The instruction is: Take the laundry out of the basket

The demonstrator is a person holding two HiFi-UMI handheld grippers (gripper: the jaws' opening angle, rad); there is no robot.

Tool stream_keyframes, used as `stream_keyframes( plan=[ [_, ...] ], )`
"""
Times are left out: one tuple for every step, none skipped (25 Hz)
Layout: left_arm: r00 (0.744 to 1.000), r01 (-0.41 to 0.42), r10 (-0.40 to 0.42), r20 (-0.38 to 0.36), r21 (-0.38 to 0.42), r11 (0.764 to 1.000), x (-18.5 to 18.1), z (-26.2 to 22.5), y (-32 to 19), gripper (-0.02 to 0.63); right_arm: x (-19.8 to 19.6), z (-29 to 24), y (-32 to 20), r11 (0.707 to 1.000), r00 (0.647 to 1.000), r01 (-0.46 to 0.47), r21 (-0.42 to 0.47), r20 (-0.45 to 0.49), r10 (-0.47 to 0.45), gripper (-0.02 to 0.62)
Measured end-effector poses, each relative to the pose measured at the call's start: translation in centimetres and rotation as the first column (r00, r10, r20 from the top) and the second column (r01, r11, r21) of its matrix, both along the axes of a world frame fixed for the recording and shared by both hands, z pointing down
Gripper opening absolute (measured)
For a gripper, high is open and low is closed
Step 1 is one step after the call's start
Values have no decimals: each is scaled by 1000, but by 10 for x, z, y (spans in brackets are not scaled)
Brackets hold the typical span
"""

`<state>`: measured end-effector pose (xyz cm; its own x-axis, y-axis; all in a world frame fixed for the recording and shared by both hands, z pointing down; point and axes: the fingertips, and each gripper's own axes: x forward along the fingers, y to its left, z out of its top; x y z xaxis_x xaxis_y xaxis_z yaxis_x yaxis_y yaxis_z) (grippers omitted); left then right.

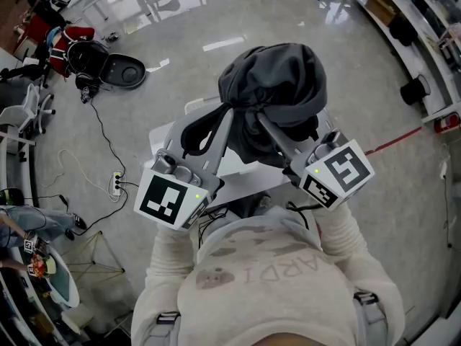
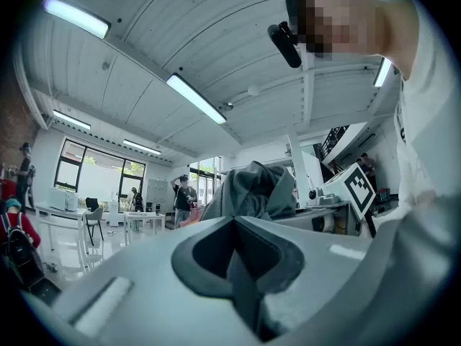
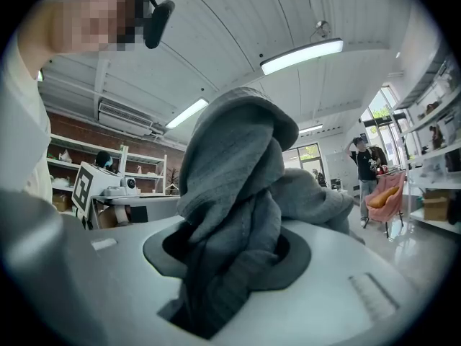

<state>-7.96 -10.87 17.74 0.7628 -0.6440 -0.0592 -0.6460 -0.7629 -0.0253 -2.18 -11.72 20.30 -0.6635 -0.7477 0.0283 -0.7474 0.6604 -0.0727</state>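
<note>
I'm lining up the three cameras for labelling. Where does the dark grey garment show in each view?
Head view: dark grey garment upper centre, held between left claw and right claw.
Left gripper view: centre, beyond the left claw's shut jaws.
Right gripper view: centre, large, spilling from the right claw.
Shared landmark: the person's pale sweater, at bottom, right edge, left edge in that order.

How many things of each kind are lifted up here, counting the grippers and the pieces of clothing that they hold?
Grippers: 2 (left gripper, right gripper)
Grey garment, held by both as one bundle: 1
Total: 3
</note>
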Motion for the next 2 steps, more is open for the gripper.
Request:
stream_keyframes(
  plan=[
    [1000, 0, 0, 0, 2, 1000, -1, 0, -1, 0, 0, 0, -1, 1000, 1000, -1, 3, -1, 1, 196],
    [1000, 1, -1, 1, 4, 1000, -1, 0, -2, 0, -1, -1, -3, 1000, 1000, -2, 6, -2, 2, 196]
  ],
)
